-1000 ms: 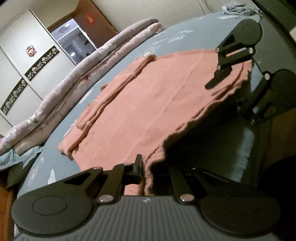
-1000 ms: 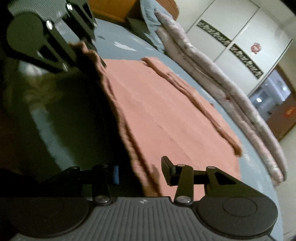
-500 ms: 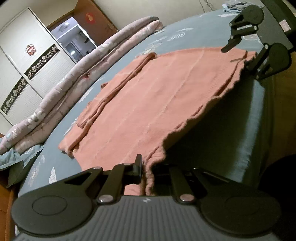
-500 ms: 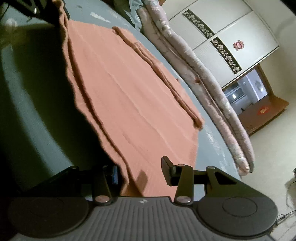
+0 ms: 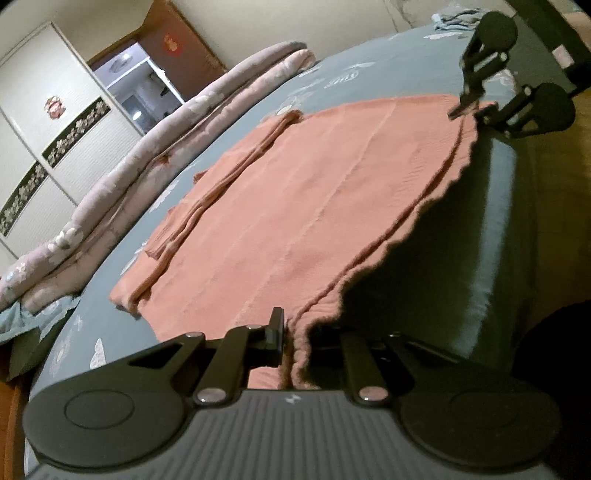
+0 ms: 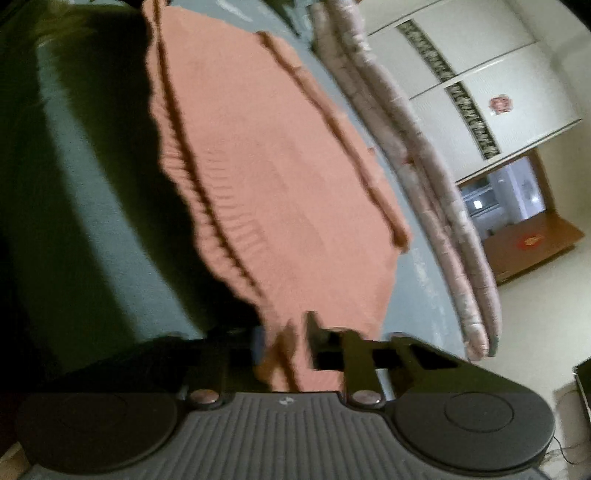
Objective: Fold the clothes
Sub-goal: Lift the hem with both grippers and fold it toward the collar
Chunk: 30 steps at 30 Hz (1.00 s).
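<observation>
Garment: salmon-pink knit sweater (image 5: 317, 206), spread flat on a blue-grey bed sheet (image 5: 388, 62), ribbed hem hanging past the bed edge toward both grippers.
Left gripper (image 5: 295, 339): jaws pressed together on the near hem corner, knit bunched between the pads, fabric running forward from the tips across the bed.
Right gripper (image 6: 284, 343): jaws closed on the other hem corner, a fold of pink knit caught between them; frame blurred, pad contact itself hard to make out.
Right gripper in left wrist view (image 5: 476, 107): at the far hem corner, well ahead and right of the left jaws, tips on the cloth edge.
Hem: stretched between the two grippers, wavy double edge, dark shadow under it on the side of the mattress.
Sleeves: folded in along the far side of the sweater, well ahead of both jaws, a long narrow ridge (image 5: 221, 184).
Quilt: rolled pink floral quilt (image 5: 155, 147) beyond the sweater, along the far side of the bed.
Background: white wardrobe (image 6: 491, 74) with dark floral bands, beyond the quilt; lit doorway (image 5: 144, 85) beside it.
Other cloth: small pale bundle (image 5: 454, 18) at the far end of the bed, above the right gripper in left wrist view.
</observation>
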### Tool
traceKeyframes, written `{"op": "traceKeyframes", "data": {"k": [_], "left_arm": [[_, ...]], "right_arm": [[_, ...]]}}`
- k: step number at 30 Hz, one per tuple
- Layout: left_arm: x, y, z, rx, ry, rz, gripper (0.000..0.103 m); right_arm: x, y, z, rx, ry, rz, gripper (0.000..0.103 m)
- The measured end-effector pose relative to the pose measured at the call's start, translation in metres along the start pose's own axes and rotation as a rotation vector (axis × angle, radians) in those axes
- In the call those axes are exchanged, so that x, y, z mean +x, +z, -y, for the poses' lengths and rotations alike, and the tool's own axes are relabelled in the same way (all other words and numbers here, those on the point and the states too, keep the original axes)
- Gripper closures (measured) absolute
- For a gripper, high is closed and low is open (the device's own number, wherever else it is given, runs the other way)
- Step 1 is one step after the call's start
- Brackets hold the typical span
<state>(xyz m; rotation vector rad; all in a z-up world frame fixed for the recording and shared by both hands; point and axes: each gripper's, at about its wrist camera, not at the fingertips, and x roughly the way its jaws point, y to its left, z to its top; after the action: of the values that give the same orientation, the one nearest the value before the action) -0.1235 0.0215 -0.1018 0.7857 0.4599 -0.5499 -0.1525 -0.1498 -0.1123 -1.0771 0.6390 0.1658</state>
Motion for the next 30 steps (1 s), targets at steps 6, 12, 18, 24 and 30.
{"op": "traceKeyframes", "data": {"k": [6, 12, 18, 24, 30], "left_arm": [[0.003, -0.007, -0.003, -0.026, -0.04, 0.014, 0.093], [0.006, -0.008, -0.012, -0.071, -0.074, 0.024, 0.094], [0.01, -0.01, -0.015, -0.102, -0.102, 0.033, 0.094], [0.016, -0.005, -0.019, -0.124, -0.096, 0.008, 0.096], [0.016, 0.005, -0.013, -0.117, -0.068, -0.07, 0.096]], "right_arm": [[0.002, 0.012, -0.009, -0.026, -0.031, -0.066, 0.095], [0.004, 0.022, -0.001, 0.025, -0.007, -0.119, 0.095], [0.008, 0.031, 0.01, 0.047, 0.016, -0.157, 0.095], [0.007, 0.036, 0.019, 0.016, -0.045, -0.126, 0.095], [0.011, 0.033, 0.042, 0.077, 0.028, -0.088, 0.095]]}}
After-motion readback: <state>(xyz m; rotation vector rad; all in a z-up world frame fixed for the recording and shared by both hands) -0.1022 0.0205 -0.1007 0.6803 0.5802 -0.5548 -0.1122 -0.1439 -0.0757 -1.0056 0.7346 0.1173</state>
